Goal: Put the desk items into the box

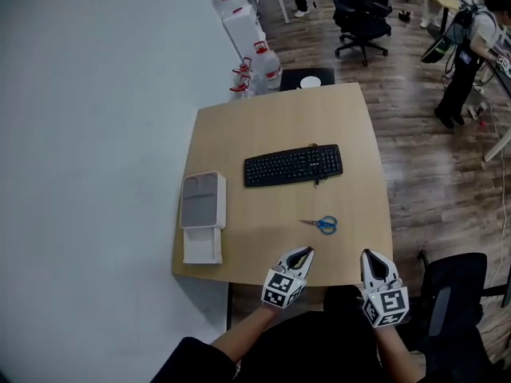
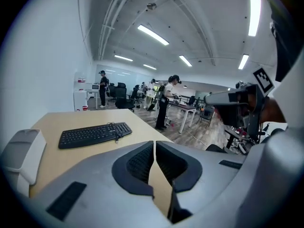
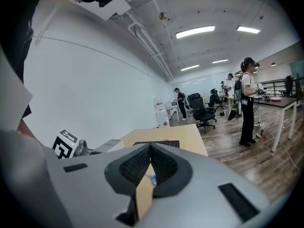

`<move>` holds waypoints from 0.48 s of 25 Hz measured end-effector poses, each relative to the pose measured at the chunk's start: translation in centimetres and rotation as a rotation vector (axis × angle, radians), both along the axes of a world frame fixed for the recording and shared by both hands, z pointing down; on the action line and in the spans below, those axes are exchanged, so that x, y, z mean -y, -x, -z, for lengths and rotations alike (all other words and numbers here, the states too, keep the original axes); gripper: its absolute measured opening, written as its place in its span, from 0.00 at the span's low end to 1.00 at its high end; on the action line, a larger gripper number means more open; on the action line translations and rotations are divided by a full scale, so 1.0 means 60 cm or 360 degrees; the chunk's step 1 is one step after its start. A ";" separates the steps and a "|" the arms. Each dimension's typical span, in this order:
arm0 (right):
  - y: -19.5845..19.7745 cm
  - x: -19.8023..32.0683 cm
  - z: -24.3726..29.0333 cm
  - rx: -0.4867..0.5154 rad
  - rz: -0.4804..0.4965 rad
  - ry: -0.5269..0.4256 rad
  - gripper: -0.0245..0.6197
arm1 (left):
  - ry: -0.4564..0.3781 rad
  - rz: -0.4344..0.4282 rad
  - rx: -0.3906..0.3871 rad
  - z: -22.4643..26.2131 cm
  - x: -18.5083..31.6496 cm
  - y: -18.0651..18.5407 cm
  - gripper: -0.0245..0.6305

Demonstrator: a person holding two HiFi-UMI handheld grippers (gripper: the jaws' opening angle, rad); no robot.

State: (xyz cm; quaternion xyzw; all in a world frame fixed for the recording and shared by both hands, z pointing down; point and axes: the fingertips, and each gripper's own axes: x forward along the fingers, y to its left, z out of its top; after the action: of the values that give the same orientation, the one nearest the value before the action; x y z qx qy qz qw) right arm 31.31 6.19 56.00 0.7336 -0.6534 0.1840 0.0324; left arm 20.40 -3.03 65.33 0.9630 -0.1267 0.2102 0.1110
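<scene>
Okay, I'm looking down on a light wooden desk (image 1: 279, 118) pushed up against a pale wall on its left side. The floor around it is wood plank. Past the far edge I see a cluster of clear water bottles (image 1: 255, 66) with red caps, and a black office chair (image 1: 361, 18) further back. A person (image 1: 467, 54) stands at a bench off to the right, and the gripper views show more people deeper in the room under long ceiling lights.

Now the desk items. A black keyboard (image 1: 293, 165) lies flat across the middle of the desk, its cable at the near side. Nearer to me, and a little to the right, is a pair of scissors (image 1: 322, 224) with blue handles, blades pointing left, closed as far as I can tell. They are well apart from the keyboard.

The box (image 1: 222, 206) sits at the left edge of the desk, white-walled, and its inside shows as plain grey. A white flat part lies just in front of it, touching it on the near side.

Both tools are low at the near edge. The left gripper (image 1: 302, 255) has its fingers pressed together with nothing between them. The right gripper (image 1: 369, 255) also has its pads meeting at the tips, holding nothing. The scissors lie on the desk between the two, a little beyond them, untouched.
</scene>
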 end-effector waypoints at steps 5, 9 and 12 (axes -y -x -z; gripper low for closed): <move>-0.058 0.041 -0.041 0.0078 -0.0033 0.0048 0.13 | 0.0011 -0.0128 0.0205 -0.077 0.041 -0.054 0.06; -0.095 0.055 -0.074 0.0134 -0.0026 0.0093 0.13 | -0.0034 -0.0350 0.0360 -0.136 0.042 -0.105 0.07; -0.110 0.063 -0.092 0.0164 -0.0002 0.0119 0.13 | -0.0065 -0.0517 0.0498 -0.183 0.040 -0.131 0.07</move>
State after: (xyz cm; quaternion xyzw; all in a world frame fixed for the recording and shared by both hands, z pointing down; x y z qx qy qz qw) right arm 37.89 2.41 61.50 0.7220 -0.6463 0.2458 0.0259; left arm 28.27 -5.41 76.32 0.9286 0.0100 0.3694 0.0352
